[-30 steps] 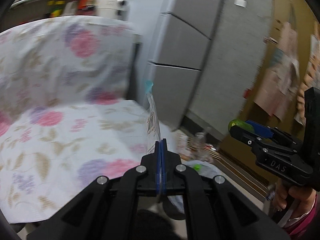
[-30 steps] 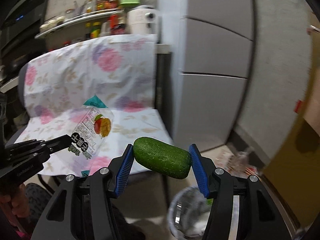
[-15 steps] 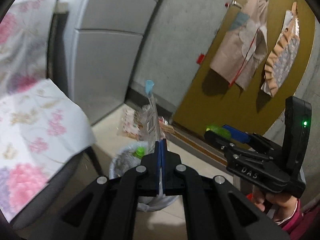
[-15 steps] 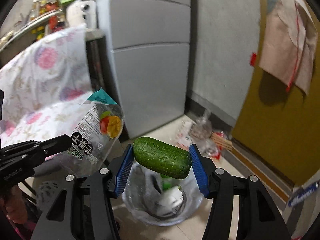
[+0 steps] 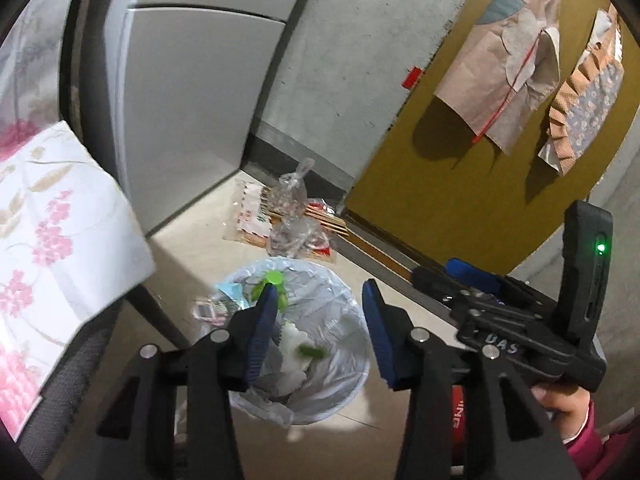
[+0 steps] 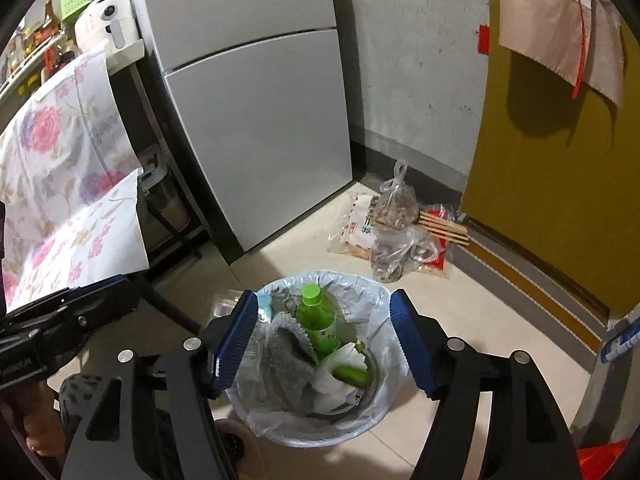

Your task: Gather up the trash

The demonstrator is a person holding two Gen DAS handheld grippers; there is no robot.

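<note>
Plastic-lined trash bin (image 6: 372,420) holding green bottle (image 6: 318,322), cucumber (image 6: 352,375), white scraps. Left gripper (image 5: 320,330), right gripper (image 6: 324,344): jaws apart, empty. Beige tile floor (image 6: 500,320); grey fridge (image 6: 256,100).

Below the two open grippers stands one lined bin (image 6: 320,436) holding one green bottle (image 6: 319,324), one cucumber (image 6: 352,375) and one grey cloth (image 6: 290,356).

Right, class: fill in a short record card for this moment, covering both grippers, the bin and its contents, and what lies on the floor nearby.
left gripper: jaws open, empty, above the bin
right gripper: jaws open, empty, above the bin
trash bin: plastic-lined, on the floor beside the fridge
bin contents: green bottle, cucumber, grey cloth
snack packet: blurred, at the bin's left rim
floor litter: plastic bags by the yellow door
</note>
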